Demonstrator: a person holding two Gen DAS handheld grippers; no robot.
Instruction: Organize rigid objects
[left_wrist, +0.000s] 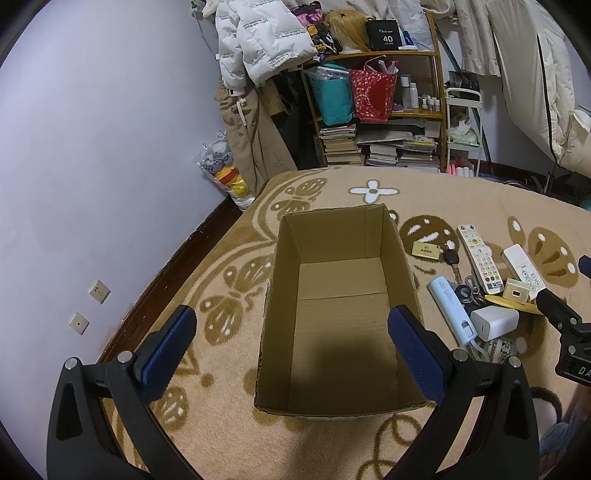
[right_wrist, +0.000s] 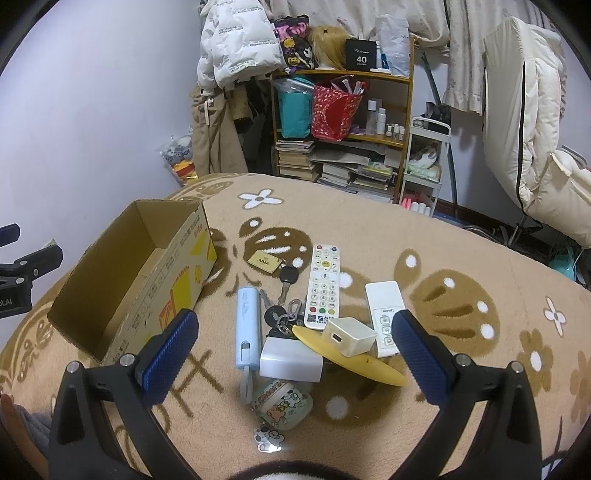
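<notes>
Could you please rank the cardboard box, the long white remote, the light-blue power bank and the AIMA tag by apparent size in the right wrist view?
1. cardboard box
2. long white remote and light-blue power bank: look alike, not ranked
3. AIMA tag

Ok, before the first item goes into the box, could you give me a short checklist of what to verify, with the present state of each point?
1. Box open at the top and nothing in it: ok.
2. Right hand-held gripper open, holding nothing: ok.
3. Left hand-held gripper open, holding nothing, above the box: ok.
4. Items lie beside the box, on the blanket: ok.
5. White charger free to grasp: not ok, the yellow disc overlaps its edge.
6. Power bank free of the keys: cannot tell, they lie very close.
</notes>
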